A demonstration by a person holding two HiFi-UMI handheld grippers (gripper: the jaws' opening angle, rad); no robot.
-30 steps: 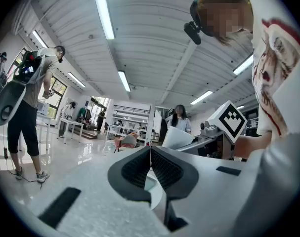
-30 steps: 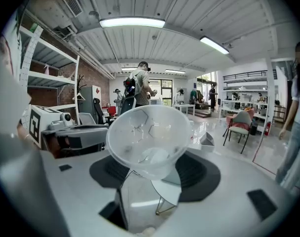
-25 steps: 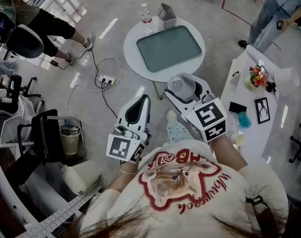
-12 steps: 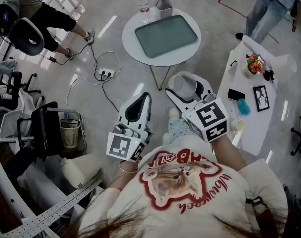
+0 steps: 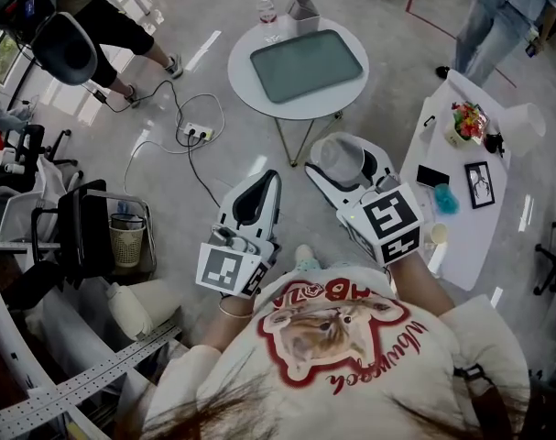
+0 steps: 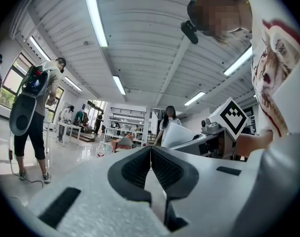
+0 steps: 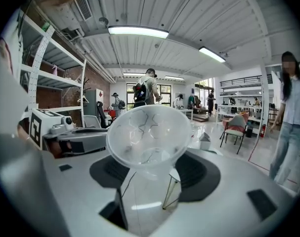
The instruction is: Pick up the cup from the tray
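A clear plastic cup (image 7: 149,136) sits between the pads of my right gripper (image 7: 152,169), which is shut on it, mouth facing the camera. In the head view the cup (image 5: 337,159) shows at the tip of the right gripper (image 5: 343,165), held near my body well short of the round white table (image 5: 250,85). The grey-green tray (image 5: 307,65) on that table lies bare. My left gripper (image 5: 251,200) hangs beside the right one, and in the left gripper view its jaws (image 6: 150,162) are pressed together with nothing in them.
A water bottle (image 5: 267,9) and a grey box (image 5: 302,10) stand at the round table's far edge. A white side table (image 5: 465,209) with flowers, a picture frame and small items is at right. Cables and a power strip (image 5: 196,134) lie on the floor; a black cart (image 5: 92,236) stands left. People stand around.
The round table and tray have shifted slightly up and away in the head view; both grippers keep their pose, the cup still held in the right one.
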